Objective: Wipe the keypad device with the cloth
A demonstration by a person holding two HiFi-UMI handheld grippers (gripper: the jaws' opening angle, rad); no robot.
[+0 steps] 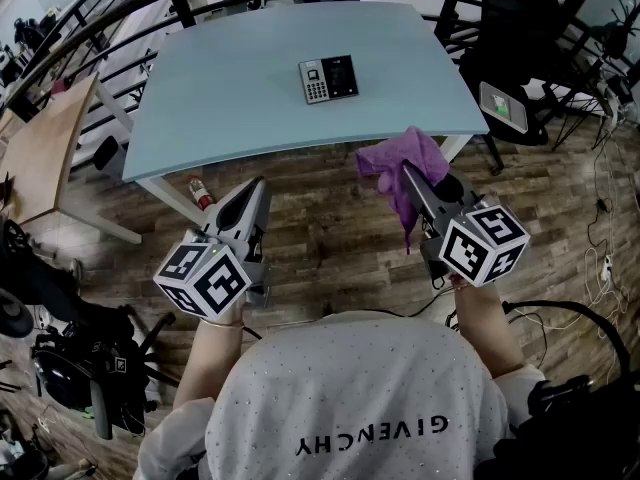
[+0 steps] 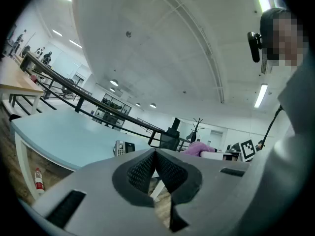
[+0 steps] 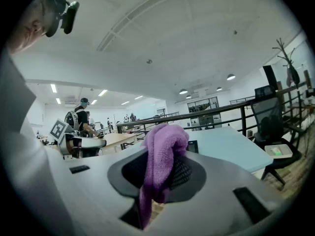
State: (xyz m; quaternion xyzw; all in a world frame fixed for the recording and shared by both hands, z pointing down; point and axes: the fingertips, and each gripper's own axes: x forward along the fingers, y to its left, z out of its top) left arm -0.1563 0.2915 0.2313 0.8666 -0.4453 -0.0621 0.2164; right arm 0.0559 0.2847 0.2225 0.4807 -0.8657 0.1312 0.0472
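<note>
Right gripper [image 1: 408,173] fingers pinch the purple cloth [image 1: 393,156]; left gripper [image 1: 259,186] fingers pressed together, empty. Head view shows keypad device [image 1: 328,79] on the surface [image 1: 230,98], well apart from both.

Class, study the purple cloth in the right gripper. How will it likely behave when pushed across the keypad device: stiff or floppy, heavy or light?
Probably floppy: the purple cloth droops from the right gripper. Likely light, since a small pinch holds it. Its fuzzy pile may drag rather than slide on the keypad device.
</note>
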